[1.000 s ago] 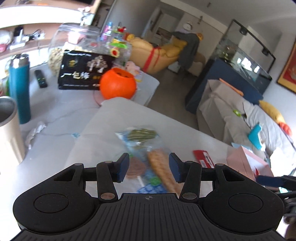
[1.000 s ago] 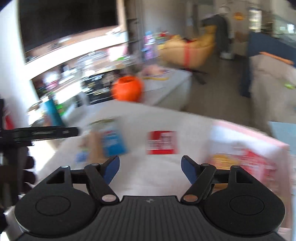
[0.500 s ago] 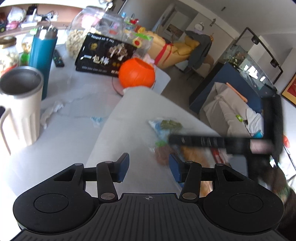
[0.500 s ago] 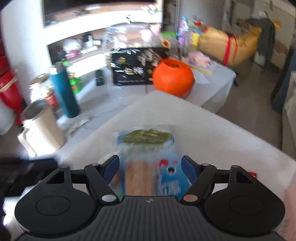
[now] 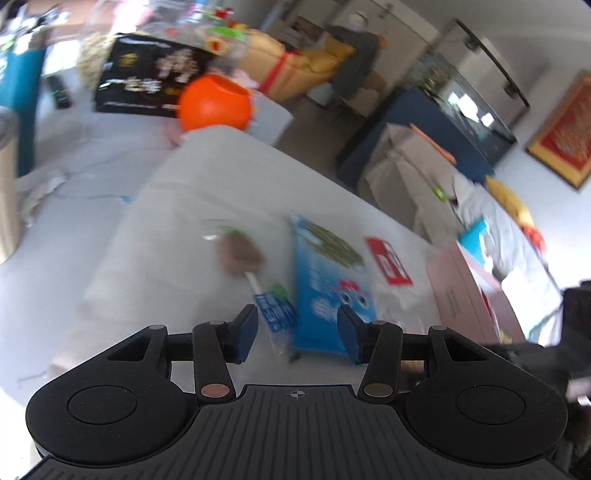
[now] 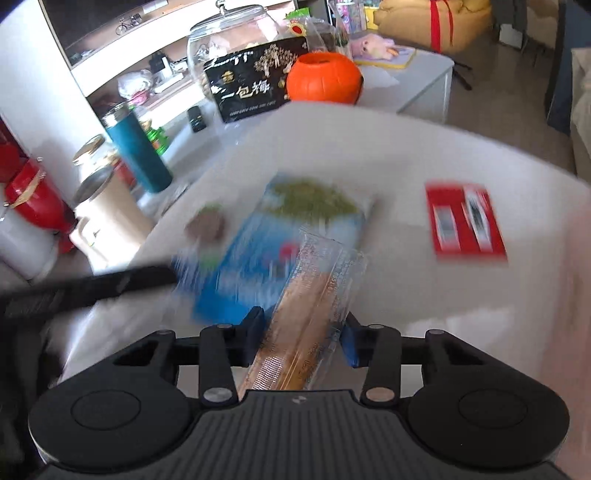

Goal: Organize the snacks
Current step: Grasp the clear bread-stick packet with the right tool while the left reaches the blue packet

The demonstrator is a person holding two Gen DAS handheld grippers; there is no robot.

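My right gripper is shut on a long clear-wrapped tan bread stick snack and holds it above the white table. Below it lie a blue snack bag with green contents, a brown lollipop in clear wrap and a red flat packet. My left gripper is open and empty, just above the near ends of the lollipop and the blue bag. The red packet lies to the right, beside a pink box.
An orange pumpkin-shaped bowl, a black gift box, a glass jar, a teal bottle and a beige mug stand at the back left. The left gripper's black body crosses the left.
My right gripper has closed on the bread stick snack and lifted it off the blue bag. My left gripper has swung back over the lollipop and blue bag.
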